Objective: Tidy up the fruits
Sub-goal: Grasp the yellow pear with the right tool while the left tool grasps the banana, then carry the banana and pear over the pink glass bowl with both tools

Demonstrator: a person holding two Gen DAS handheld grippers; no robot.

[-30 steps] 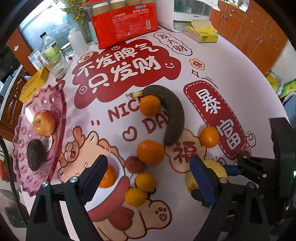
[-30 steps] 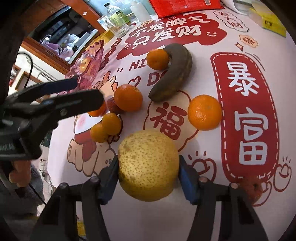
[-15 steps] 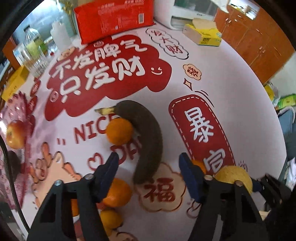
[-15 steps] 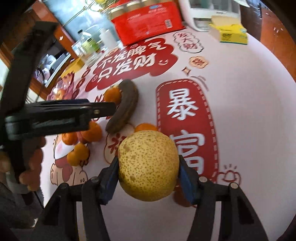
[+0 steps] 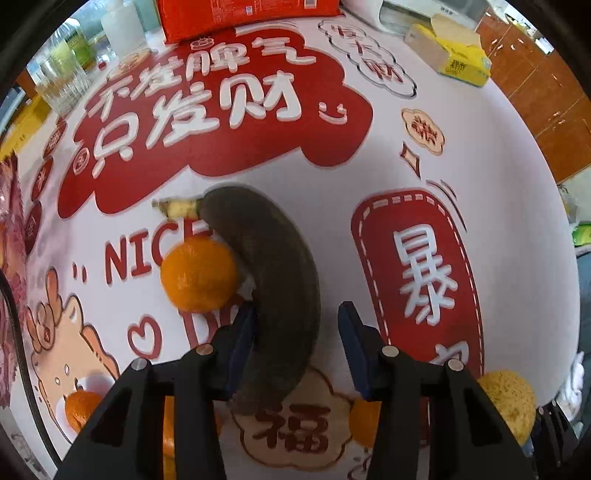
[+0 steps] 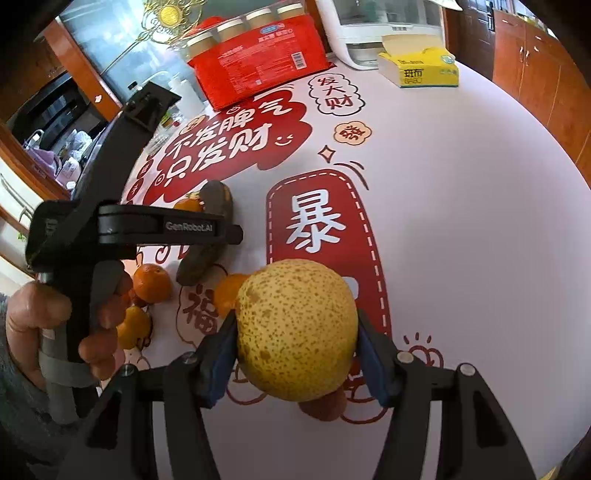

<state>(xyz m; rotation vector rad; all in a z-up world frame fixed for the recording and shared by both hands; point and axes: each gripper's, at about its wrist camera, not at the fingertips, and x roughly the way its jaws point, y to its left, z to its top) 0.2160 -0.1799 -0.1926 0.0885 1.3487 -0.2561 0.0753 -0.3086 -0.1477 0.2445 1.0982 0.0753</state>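
A dark overripe banana (image 5: pixel 273 280) lies on the printed tablecloth with an orange (image 5: pixel 199 275) against its left side. My left gripper (image 5: pixel 297 332) is open and straddles the banana's lower half; its left pad is close to the banana's side. My right gripper (image 6: pixel 295 343) is shut on a speckled yellow pear (image 6: pixel 295 328) and holds it above the table. The pear also shows in the left wrist view (image 5: pixel 511 398) at the lower right. The banana (image 6: pixel 208 229) shows in the right wrist view under the left gripper's body (image 6: pixel 133 229).
Several oranges (image 6: pixel 151 282) lie near the table's left front. A red package (image 6: pixel 258 62), a yellow tissue box (image 6: pixel 421 70), a white appliance (image 6: pixel 376 26) and bottles (image 5: pixel 70 40) stand at the back. A pink fruit plate's rim (image 5: pixel 9 206) shows at far left.
My left gripper has moved forward and down until its fingers are around the banana. My right gripper has lifted the pear higher and tilted up.
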